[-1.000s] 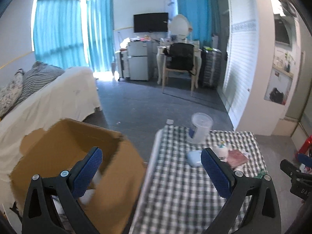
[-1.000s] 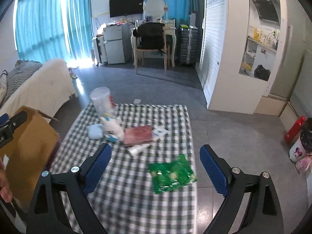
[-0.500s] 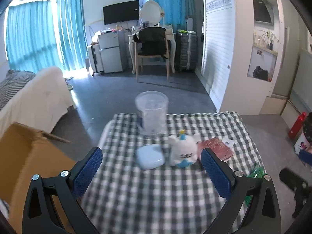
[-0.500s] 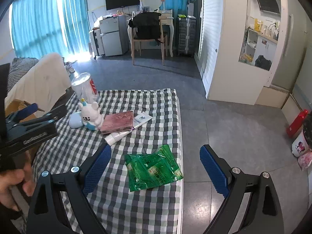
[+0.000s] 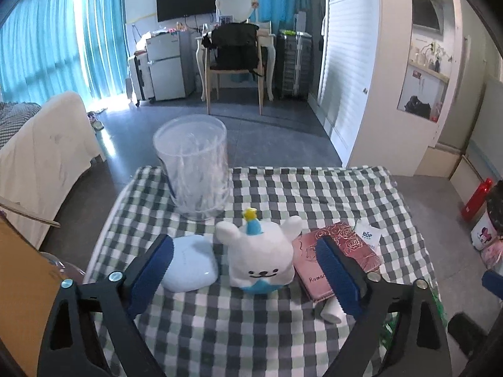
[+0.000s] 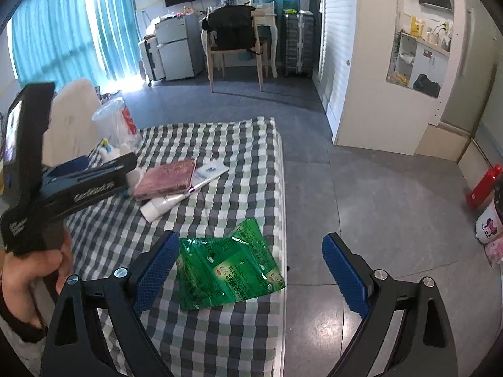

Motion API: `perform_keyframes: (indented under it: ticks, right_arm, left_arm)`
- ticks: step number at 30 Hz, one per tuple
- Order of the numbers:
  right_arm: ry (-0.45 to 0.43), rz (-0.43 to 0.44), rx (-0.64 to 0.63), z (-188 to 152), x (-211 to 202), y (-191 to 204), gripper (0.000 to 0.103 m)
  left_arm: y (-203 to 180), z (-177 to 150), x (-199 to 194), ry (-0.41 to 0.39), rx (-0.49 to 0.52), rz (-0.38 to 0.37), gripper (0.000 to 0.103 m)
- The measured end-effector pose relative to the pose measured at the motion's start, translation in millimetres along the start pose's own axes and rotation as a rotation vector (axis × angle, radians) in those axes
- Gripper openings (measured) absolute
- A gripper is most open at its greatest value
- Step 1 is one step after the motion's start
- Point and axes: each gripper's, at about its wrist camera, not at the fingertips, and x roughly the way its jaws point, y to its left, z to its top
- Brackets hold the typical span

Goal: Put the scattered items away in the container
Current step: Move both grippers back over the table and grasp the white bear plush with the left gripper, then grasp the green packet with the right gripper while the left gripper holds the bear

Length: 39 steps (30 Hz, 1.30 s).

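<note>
Framing the white plush toy (image 5: pixel 257 257) with the left gripper (image 5: pixel 243 248): fingers spread, jaws just now narrowed a little, the toy between them but not touched by either pad. Sits upright at the centre of the left wrist view on the checked tablecloth (image 5: pixel 283 330), just beside a pale blue case (image 5: pixel 191 265) at its 9 o'clock and close against a pink notebook (image 5: pixel 342 251) at its 3 o'clock. Looks light, soft and squashy, not fragile, and unlikely to slip on ribbed pads. Best taken across the round body at its widest, not by the ears or the little hat. Some risk of catching the case or the notebook edge in the same squeeze.

Holding the right gripper (image 6: pixel 251 242) wide apart and empty above a green foil packet (image 6: pixel 226 270), which lies flat at the cloth's 3 o'clock edge. Probably thin, light, crinkly and slick, so awkward to pinch flat from above. Easier by the raised corner at its 12 o'clock.

Seen of the cardboard box (image 5: pixel 19 298): only a brown wall at 8 o'clock of the left wrist view, inside hidden, contents not to be told. Standing upright at the toy's 11 o'clock, a clear plastic jar (image 5: pixel 195 169), seemingly empty, though the streaked wall leaves doubt.
</note>
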Motion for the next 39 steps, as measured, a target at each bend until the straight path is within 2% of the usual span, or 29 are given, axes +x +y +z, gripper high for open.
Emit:
perform_keyframes:
  ticks: [3,4,5,7,15,24,30,32,35,39]
  right_arm:
    - [0.008,-0.003,-0.028,-3,4,5,0.093]
    - [0.012,-0.005,-0.036,-3,6,6,0.093]
    - [0.018,-0.005,-0.044,-4,8,8,0.093]
    - [0.025,-0.006,-0.054,-5,11,10,0.093]
    - [0.049,-0.016,-0.100,-13,18,21,0.093]
    - [0.113,-0.062,-0.171,-19,40,41,0.093]
    - [0.133,0.000,-0.101,-22,44,33,0.092]
    - [0.136,0.004,-0.099,-22,44,33,0.090]
    - [0.133,-0.003,-0.100,-22,41,35,0.080]
    - [0.132,-0.014,-0.095,-22,36,34,0.062]
  left_arm:
    - [-6,0,10,0.019,0.005,0.000,0.083]
    - [-8,0,13,0.027,0.007,0.001,0.076]
    - [-11,-1,17,0.043,0.009,0.001,0.063]
    - [-11,-2,26,0.077,0.011,0.005,0.049]
    - [-8,-2,24,0.058,-0.009,-0.009,0.047]
    - [7,11,-3,0.005,-0.025,-0.016,0.047]
    - [21,16,-28,-0.027,-0.042,-0.011,0.047]
    - [24,16,-35,-0.034,-0.045,-0.007,0.047]
    - [29,15,-43,-0.045,-0.043,0.005,0.047]
    - [31,12,-49,-0.042,-0.052,0.010,0.048]
